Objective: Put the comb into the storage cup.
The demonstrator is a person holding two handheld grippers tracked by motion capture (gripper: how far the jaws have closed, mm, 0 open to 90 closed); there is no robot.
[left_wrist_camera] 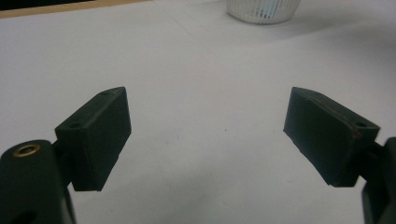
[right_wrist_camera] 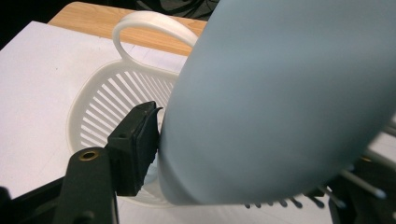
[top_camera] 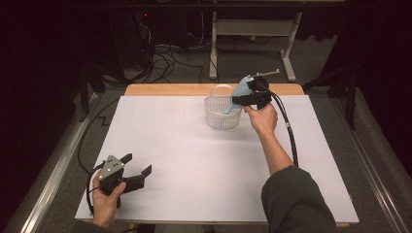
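The right gripper (top_camera: pixel 243 98) hangs over the white slatted basket (top_camera: pixel 216 116) at the far middle of the desk (top_camera: pixel 194 160), a pale blue brush (top_camera: pixel 239 92) between its jaws and dipping into the basket; one jaw touches the brush's smooth back in the right gripper view, though whether the pads press it I cannot tell. The left gripper (top_camera: pixel 138 165) rests at the desk's near left corner — jaws spread wide, holding nothing — well apart from the basket.
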